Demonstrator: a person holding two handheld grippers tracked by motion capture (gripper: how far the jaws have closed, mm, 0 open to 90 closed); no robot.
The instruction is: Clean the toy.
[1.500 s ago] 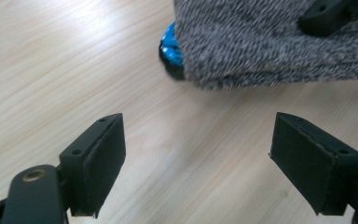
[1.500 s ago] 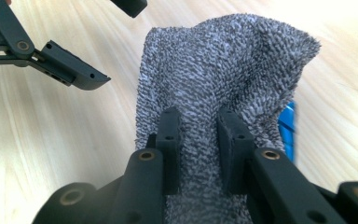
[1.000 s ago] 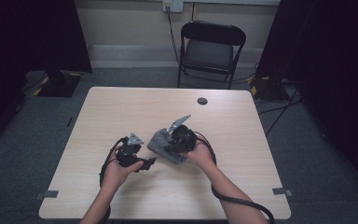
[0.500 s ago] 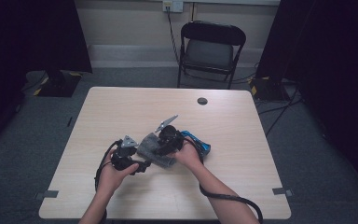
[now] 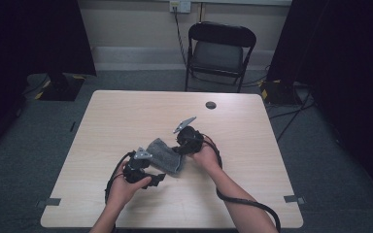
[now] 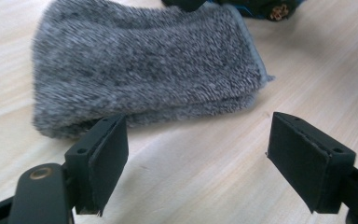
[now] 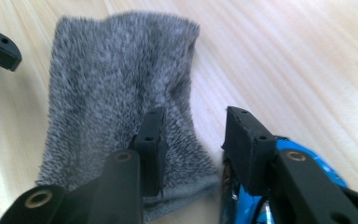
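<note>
A grey fuzzy cloth (image 5: 164, 156) lies folded on the wooden table (image 5: 257, 189), between my two grippers. My left gripper (image 5: 156, 177) rests low at the cloth's near left, and in the left gripper view (image 6: 196, 158) it stands open with bare wood in the gap and the cloth (image 6: 140, 65) just beyond. My right gripper (image 5: 178, 148) sits at the cloth's right end. In the right gripper view (image 7: 198, 144) its jaws have just been closing and stand open. One jaw hovers over the cloth (image 7: 116, 93), whose edge lies under the gap unpressed. A blue part (image 7: 307, 161) shows under the other jaw.
A small round black object (image 5: 211, 105) lies near the table's far edge. A black folding chair (image 5: 221, 48) stands behind the table. Black cables (image 5: 245, 204) trail from both grippers over the near edge.
The cloth, raised at the right gripper a second ago, now lies flat on the table. The right gripper has let it go and shifted slightly. The left hand has stayed put.
</note>
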